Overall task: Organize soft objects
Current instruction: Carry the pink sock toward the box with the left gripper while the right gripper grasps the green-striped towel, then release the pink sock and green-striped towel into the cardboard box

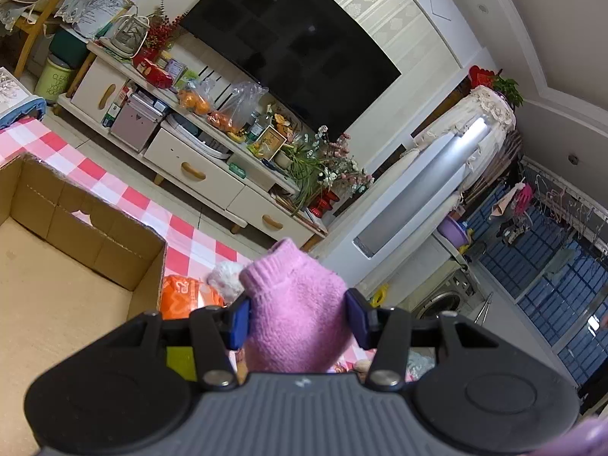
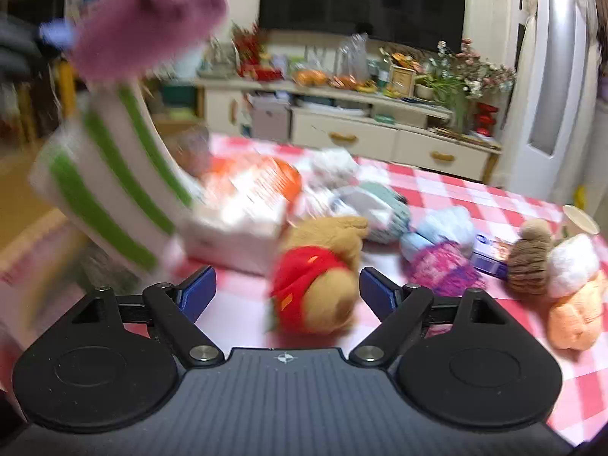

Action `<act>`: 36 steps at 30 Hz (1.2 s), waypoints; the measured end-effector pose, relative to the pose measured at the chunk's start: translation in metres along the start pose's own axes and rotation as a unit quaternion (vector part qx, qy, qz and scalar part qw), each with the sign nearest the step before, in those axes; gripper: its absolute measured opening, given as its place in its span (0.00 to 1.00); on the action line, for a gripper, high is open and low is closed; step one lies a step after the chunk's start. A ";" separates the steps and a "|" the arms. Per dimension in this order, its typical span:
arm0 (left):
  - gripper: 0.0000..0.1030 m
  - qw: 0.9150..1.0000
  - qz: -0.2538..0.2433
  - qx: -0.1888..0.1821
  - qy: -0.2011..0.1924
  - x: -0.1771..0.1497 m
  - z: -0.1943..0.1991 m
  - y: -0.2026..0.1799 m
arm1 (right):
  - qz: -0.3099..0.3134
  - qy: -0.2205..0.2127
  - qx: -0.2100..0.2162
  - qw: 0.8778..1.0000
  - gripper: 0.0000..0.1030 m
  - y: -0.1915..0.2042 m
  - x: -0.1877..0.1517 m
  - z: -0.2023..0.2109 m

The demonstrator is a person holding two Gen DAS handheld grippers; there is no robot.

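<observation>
My left gripper [image 1: 298,317] is shut on a pink knitted sock [image 1: 294,311] and holds it in the air beside an open cardboard box [image 1: 76,250]. The sock also shows blurred at the upper left of the right wrist view [image 2: 148,19]. My right gripper [image 2: 287,290] is open above the checkered table, with a tan plush bear in a red shirt [image 2: 319,277] lying between its fingers. A green-striped white sock [image 2: 110,186], a tissue pack [image 2: 243,216], blue and purple yarn items [image 2: 440,250], and brown, white and orange soft toys [image 2: 551,266] lie around.
A red-and-white checkered cloth [image 2: 475,197] covers the table. An orange package [image 1: 186,292] and a white fluffy item [image 1: 226,275] lie beside the box. A paper cup [image 2: 579,220] stands at the right. A TV cabinet [image 1: 212,167] stands beyond the table.
</observation>
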State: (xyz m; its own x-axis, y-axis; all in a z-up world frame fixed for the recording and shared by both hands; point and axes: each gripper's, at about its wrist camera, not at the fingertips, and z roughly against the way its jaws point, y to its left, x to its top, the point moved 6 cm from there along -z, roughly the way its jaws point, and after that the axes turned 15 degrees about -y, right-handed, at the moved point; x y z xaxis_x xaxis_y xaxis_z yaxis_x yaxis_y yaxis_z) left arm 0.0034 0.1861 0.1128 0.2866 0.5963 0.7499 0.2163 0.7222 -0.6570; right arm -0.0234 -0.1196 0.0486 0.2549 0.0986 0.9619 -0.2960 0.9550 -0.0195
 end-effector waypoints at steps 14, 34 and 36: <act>0.49 0.999 0.025 0.010 -0.020 0.013 0.010 0.011 | -0.044 -0.081 0.142 0.986 1.00 0.094 0.047 0.033; 0.49 0.994 0.059 0.036 -0.080 0.048 0.046 0.052 | 0.048 -0.105 0.077 0.990 0.24 0.127 0.056 0.045; 0.49 0.994 0.042 0.059 -0.086 0.051 0.050 0.059 | 0.050 -0.115 0.074 0.989 0.24 0.127 0.063 0.050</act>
State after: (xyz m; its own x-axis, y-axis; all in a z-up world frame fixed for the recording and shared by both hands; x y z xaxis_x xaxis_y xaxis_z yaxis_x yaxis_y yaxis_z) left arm -0.0159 0.2769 0.1161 0.1340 0.7000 0.7015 0.0853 0.6971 -0.7119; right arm -0.0914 -0.0062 0.1206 0.0068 0.1083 0.9941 -0.4449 0.8906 -0.0940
